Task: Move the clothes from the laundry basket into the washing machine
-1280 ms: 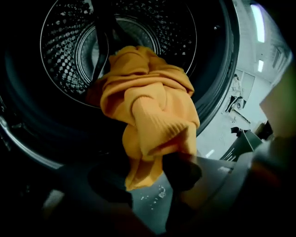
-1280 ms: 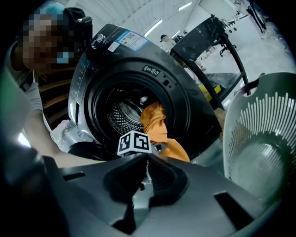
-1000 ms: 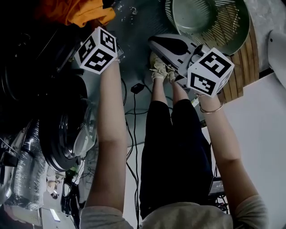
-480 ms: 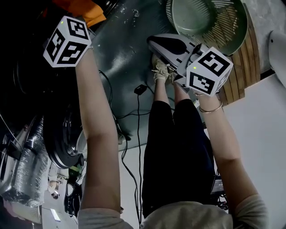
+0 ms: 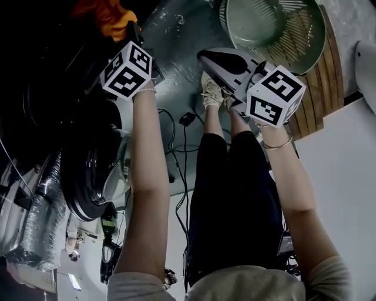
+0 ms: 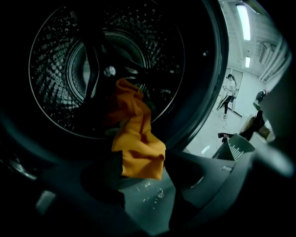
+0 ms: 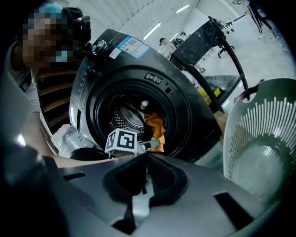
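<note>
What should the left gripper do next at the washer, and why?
Probably nudge the orange cloth deeper into the drum: the left gripper has just been opening, the cloth's end lies loose between its jaws and droops over the drum's lip.

Head camera looks steeply down, washing machine [image 5: 88, 176] at left, laundry basket [image 5: 294, 47] top right. Left gripper camera sits right at the drum [image 6: 60, 69] mouth, staring in. Right gripper camera hangs farther back, facing the machine's front, basket beside it. All three catch the orange cloth [image 5: 103, 14] [image 6: 138, 139] [image 7: 155, 125].
</note>
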The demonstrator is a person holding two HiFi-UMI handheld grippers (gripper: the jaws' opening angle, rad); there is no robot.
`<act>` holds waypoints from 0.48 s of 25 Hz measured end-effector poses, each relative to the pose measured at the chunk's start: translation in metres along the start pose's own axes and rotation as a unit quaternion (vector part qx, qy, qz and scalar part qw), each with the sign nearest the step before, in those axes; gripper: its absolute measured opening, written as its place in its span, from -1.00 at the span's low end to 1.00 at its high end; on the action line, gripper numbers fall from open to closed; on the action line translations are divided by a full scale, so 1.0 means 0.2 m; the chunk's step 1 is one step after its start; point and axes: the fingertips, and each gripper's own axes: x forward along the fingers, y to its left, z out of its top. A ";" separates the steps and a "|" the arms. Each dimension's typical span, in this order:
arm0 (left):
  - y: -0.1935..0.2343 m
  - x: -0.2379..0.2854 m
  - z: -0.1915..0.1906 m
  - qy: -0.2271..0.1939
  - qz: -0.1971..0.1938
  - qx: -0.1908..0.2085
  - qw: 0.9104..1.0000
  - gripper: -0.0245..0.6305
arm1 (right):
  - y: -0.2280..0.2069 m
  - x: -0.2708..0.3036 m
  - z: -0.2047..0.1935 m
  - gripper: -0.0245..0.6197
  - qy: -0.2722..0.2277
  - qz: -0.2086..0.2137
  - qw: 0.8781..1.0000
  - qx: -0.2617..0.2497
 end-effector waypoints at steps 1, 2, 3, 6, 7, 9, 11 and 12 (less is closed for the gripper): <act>-0.01 0.02 -0.06 0.016 -0.005 -0.002 1.000 -0.10 | -0.01 0.00 0.00 -0.87 -0.001 -0.001 1.000 0.001; -0.01 0.05 -0.10 0.025 -0.006 -0.003 1.000 -0.10 | -0.02 0.00 0.00 -0.87 -0.001 -0.002 1.000 0.001; -0.01 0.07 -0.12 0.029 -0.001 0.000 1.000 -0.10 | -0.02 0.00 0.00 -0.87 -0.001 -0.003 1.000 0.002; 0.04 0.10 -0.07 0.015 0.035 0.035 0.999 -0.31 | -0.04 0.01 0.00 -0.87 0.002 -0.003 1.000 0.001; 0.05 0.10 -0.04 0.003 0.046 0.046 0.998 -0.70 | -0.05 0.01 0.00 -0.87 0.003 -0.002 1.000 0.000; 0.08 0.09 0.09 -0.031 0.055 0.049 0.997 -0.74 | -0.05 0.00 0.00 -0.87 0.004 -0.002 1.000 -0.001; 0.11 0.11 0.27 -0.076 0.060 0.050 0.994 -0.74 | -0.05 0.00 0.01 -0.87 0.004 -0.001 1.000 -0.003; 0.12 0.14 0.36 -0.095 0.061 0.054 0.992 -0.74 | -0.05 0.00 0.01 -0.87 0.004 -0.001 1.000 -0.004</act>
